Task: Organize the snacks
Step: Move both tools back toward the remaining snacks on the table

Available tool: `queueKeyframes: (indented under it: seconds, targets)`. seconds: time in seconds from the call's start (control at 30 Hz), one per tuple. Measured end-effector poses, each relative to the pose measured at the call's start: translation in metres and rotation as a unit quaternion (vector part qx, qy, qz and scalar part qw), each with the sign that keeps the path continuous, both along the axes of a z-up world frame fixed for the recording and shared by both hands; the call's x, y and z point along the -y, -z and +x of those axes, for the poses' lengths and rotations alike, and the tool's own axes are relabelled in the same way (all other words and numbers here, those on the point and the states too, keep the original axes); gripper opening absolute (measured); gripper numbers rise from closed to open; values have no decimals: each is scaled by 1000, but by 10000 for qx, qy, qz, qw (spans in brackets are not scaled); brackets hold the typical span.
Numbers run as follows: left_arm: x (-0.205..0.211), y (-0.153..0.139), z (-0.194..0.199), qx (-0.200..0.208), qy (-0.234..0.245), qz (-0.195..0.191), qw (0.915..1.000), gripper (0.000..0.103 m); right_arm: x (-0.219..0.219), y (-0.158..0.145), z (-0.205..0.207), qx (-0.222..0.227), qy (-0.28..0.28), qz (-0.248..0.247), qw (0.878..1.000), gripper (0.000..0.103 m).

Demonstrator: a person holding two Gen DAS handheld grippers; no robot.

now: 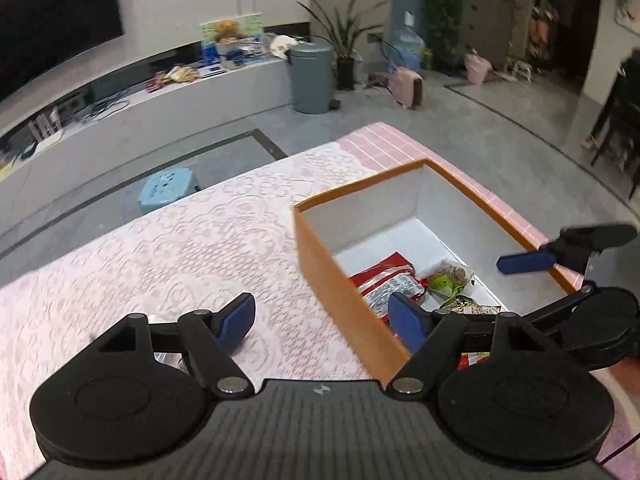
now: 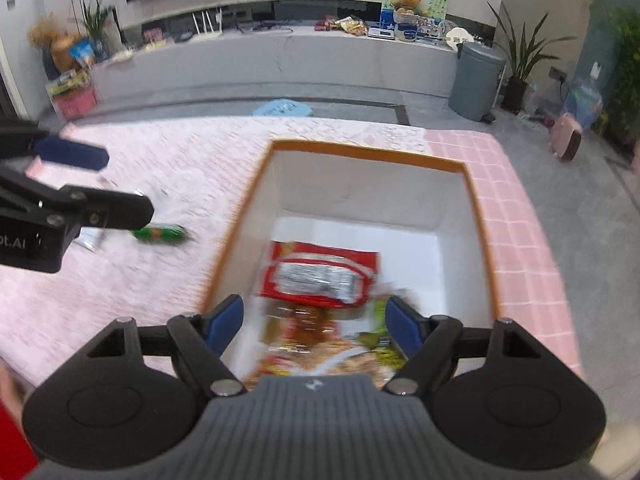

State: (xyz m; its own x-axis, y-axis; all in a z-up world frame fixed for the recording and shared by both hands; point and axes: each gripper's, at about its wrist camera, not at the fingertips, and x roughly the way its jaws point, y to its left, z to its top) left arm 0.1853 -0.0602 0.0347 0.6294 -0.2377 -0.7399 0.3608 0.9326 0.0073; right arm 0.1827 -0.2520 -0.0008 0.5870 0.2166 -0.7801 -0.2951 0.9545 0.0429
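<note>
The left hand-held gripper (image 1: 322, 322) hangs over the table (image 1: 160, 248), its blue pads standing wide apart with nothing between them, straddling the near left wall of the orange box (image 1: 340, 280). The table wears a white lace cloth over a pink checked one. The box is open-topped, orange outside and white inside, and sits toward the right end of the table.

The right hand-held gripper (image 2: 314, 322) hovers above the box's near end, jaws apart as well, gripping nothing; the packets seen between its pads lie below on the box floor. In there is a red snack packet (image 2: 320, 276) with a white printed panel, the lettering too blurred to read, and nearer the camera an orange and yellow packet (image 2: 316, 344) and a green one, all smeared by motion. From the left wrist view a clear bag of brownish pieces with a green label (image 1: 448, 278) lies just beside the red packet, again with no legible words.

Outside the box, on the lace, a green packet (image 2: 160, 234) lies beside the left gripper's finger. On that gripper's body, the only writing that can be read is a cut-off "ot.AI".
</note>
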Motion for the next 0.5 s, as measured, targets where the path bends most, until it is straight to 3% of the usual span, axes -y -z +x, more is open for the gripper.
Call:
queueKeyframes:
  seconds: [0.27,0.5]
  targets:
    - [-71,-7,-26,54,-763,-612,9952,88,-35,-4,-18,40,42,891,9960,76]
    - [-132,6,-41,163,-1364,-965,9858,88,-79,9,-29,151,-92,1439,9894,76]
